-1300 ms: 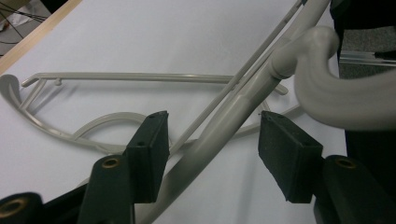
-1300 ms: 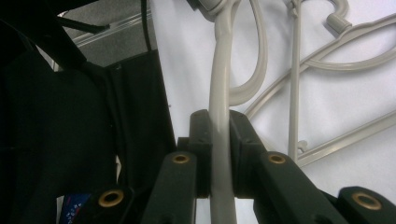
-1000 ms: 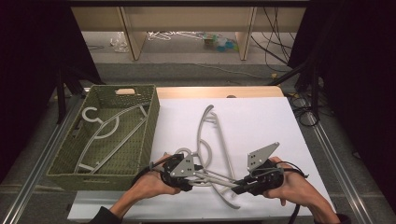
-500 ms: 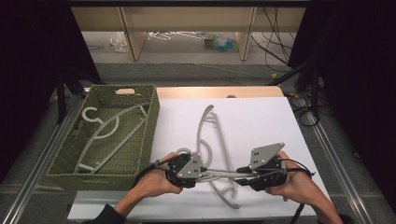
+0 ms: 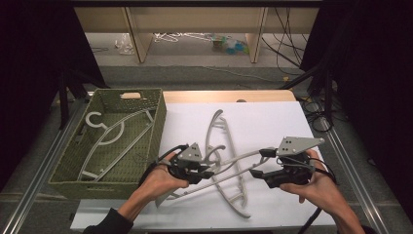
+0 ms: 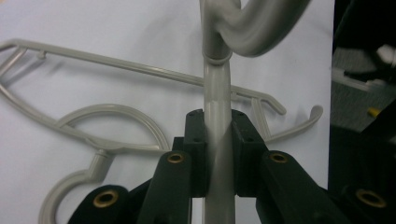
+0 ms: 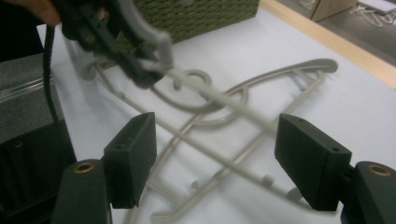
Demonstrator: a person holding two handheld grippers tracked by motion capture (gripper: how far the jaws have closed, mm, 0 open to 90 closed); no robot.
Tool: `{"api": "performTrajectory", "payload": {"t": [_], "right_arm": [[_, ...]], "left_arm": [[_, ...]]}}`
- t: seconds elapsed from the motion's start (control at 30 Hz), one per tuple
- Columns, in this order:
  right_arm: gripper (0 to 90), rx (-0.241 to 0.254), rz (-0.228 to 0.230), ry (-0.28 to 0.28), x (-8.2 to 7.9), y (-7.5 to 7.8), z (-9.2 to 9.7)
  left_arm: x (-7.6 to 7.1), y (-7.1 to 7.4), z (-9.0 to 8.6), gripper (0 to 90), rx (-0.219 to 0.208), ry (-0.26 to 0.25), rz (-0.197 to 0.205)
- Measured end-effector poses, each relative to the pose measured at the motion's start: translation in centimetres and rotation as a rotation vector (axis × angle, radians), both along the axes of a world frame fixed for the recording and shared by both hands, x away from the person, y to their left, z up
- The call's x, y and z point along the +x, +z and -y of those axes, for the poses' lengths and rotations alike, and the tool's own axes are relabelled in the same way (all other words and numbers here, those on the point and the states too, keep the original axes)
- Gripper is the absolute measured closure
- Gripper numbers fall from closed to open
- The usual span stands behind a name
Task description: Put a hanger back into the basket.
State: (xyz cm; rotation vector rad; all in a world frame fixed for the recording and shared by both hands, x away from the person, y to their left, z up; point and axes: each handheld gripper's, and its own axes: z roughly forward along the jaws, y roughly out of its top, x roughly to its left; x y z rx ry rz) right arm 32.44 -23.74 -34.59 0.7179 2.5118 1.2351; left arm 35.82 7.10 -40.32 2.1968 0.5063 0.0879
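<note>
One grey plastic hanger (image 5: 114,139) already lies in the green woven basket (image 5: 73,168) at left. Left gripper (image 5: 207,171) clenched on a second grey hanger (image 5: 234,168) – lifted over the white surface (image 5: 272,122). Right gripper (image 5: 258,163) has just been opening – jaws wide, released. A third hanger (image 5: 216,146) remains flat.

White tabletop (image 5: 272,122) with a green woven basket (image 5: 65,168) at its left edge, one grey hanger (image 5: 114,139) lying inside it. Beyond, a wooden shelf unit (image 5: 195,19) stands over floor clutter (image 5: 229,45).
</note>
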Motion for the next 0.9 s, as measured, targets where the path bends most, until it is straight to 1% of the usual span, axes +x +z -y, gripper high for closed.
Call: {"api": "performTrajectory", "payload": {"t": [0.03, 0.07, 0.1, 0.17, 0.2, 0.27, 0.3, 0.33, 0.37, 0.4, 0.43, 0.47, 0.5, 0.53, 0.57, 0.6, 0.67, 0.77, 0.8, 0.83, 0.9], "right_arm": [[30.6, -0.001, 0.004, 0.009, -0.1, -0.2, -0.1], [30.6, -0.004, 0.005, 0.016, -0.3, -0.4, -0.3], [30.6, -0.001, -0.005, 0.025, -0.5, -0.6, -0.4], [30.6, 0.003, -0.016, 0.034, -1.0, -1.0, -0.5], [30.6, 0.005, -0.024, 0.034, -1.3, -1.3, -0.5], [30.6, 0.011, -0.031, 0.044, -1.6, -2.1, -0.6], [30.6, 0.007, -0.044, 0.042, -1.8, -2.5, -0.6], [30.5, 0.007, -0.058, 0.044, -1.8, -3.0, -0.6], [30.1, 0.003, -0.070, 0.039, -1.8, -3.4, -0.6], [30.1, 0.002, -0.072, 0.037, -1.8, -3.6, -0.6], [29.7, 0.005, -0.083, 0.038, -1.7, -3.9, -0.7], [29.4, 0.006, -0.088, 0.032, -1.7, -4.0, -0.7], [29.4, 0.007, -0.098, 0.035, -1.7, -4.2, -0.8], [29.4, 0.003, -0.096, 0.039, -1.6, -4.4, -0.8], [29.4, 0.004, -0.106, 0.043, -1.6, -4.6, -0.9], [29.4, 0.000, -0.103, 0.043, -1.6, -4.7, -0.9], [29.5, -0.002, -0.113, 0.044, -1.6, -5.0, -1.1], [29.5, -0.011, -0.136, 0.054, -1.6, -5.4, -1.1], [29.5, -0.011, -0.135, 0.050, -1.6, -5.5, -1.2], [29.5, -0.015, -0.133, 0.054, -1.6, -5.5, -1.2], [29.4, -0.015, -0.136, 0.052, -1.5, -5.7, -1.2]], "left_arm": [[0.2, 0.1, -0.4, 78.9, -0.031, 0.023, -0.033], [0.3, 0.3, -0.8, 78.9, -0.047, 0.033, -0.051], [0.4, 0.5, -1.1, 78.9, -0.075, 0.051, -0.071], [0.6, 1.0, -1.7, 78.9, -0.124, 0.068, -0.092], [0.6, 1.3, -2.0, 78.9, -0.146, 0.086, -0.103], [0.5, 1.9, -2.7, 78.9, -0.189, 0.104, -0.122], [0.4, 2.3, -3.0, 78.9, -0.221, 0.123, -0.137], [0.5, 2.6, -3.3, 78.9, -0.243, 0.115, -0.145], [0.4, 2.9, -3.6, 78.9, -0.260, 0.126, -0.150], [0.3, 3.3, -4.0, 78.9, -0.279, 0.136, -0.153], [0.1, 3.7, -4.3, 78.9, -0.290, 0.135, -0.149], [0.0, 4.0, -4.5, 78.9, -0.292, 0.137, -0.145], [-0.2, 4.5, -4.9, 78.9, -0.312, 0.143, -0.153], [-0.3, 4.9, -5.2, 78.9, -0.326, 0.147, -0.156], [-0.4, 5.3, -5.5, 78.9, -0.335, 0.152, -0.161], [-0.5, 5.5, -5.7, 78.9, -0.342, 0.156, -0.169], [-0.8, 6.1, -6.2, 78.9, -0.342, 0.175, -0.178], [-1.2, 7.1, -7.1, 78.9, -0.356, 0.191, -0.186], [-1.3, 7.5, -7.3, 78.9, -0.365, 0.194, -0.189], [-1.4, 8.0, -7.6, 78.9, -0.371, 0.195, -0.189], [-1.5, 8.9, -8.0, 78.9, -0.365, 0.195, -0.178]]}}
